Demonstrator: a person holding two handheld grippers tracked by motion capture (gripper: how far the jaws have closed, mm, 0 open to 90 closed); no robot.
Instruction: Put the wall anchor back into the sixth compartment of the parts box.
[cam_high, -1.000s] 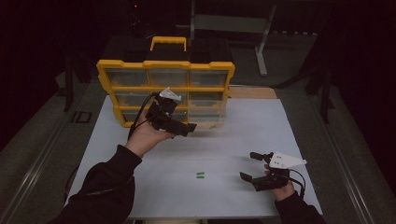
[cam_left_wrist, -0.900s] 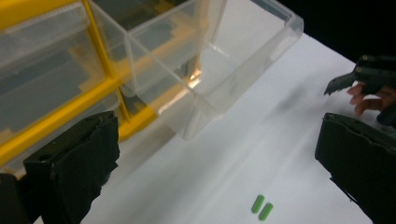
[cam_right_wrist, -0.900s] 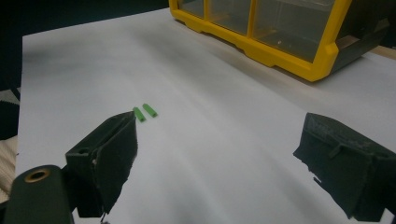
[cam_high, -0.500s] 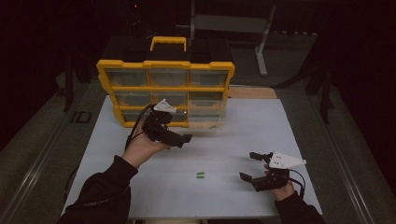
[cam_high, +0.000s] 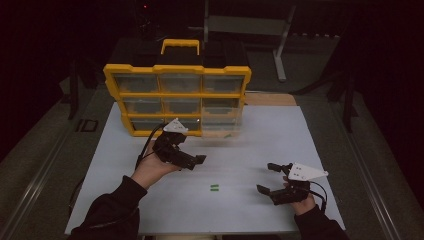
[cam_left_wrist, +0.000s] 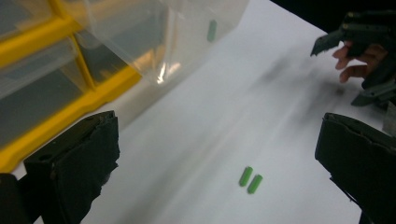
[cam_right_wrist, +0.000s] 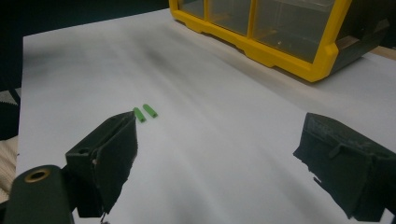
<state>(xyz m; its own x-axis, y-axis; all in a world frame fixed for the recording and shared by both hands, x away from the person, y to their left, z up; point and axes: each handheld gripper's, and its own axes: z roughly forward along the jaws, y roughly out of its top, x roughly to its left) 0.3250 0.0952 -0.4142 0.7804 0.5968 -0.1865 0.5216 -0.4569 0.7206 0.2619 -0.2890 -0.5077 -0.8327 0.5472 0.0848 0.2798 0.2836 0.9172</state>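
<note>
- Two small green pegs (cam_high: 214, 188) lie side by side, touching or nearly so, on the bare white table (cam_high: 300, 140), between the two grippers and well in front of the yellow drawer box (cam_high: 177, 97).
- In the left gripper view the pegs (cam_left_wrist: 250, 180) sit ahead of the jaws, a little toward the right one; in the right gripper view they (cam_right_wrist: 144, 112) lie just past the tip of the left jaw.
- They look like short, stiff plastic cylinders, very light, and round enough to roll or skid on the smooth sheet if nudged.
- The best hold is probably across the middle of one peg, jaws closing on its round sides and coming down squarely so it does not squirt out; lying so close, the pair may get pinched together or the second one knocked away.
- The left gripper (cam_high: 192, 161) hovers above the table near the drawer box, jaws wide apart and holding nothing.
- The right gripper (cam_high: 270, 179) rests low near the front edge, jaws also spread and empty.
- A clear plastic drawer (cam_left_wrist: 163, 35) stands pulled out of the box, with one more green peg (cam_left_wrist: 212, 30) showing through its wall.
- Nothing lies between either gripper and the pegs; the drawer box and its open drawer stand well apart from them.
</note>
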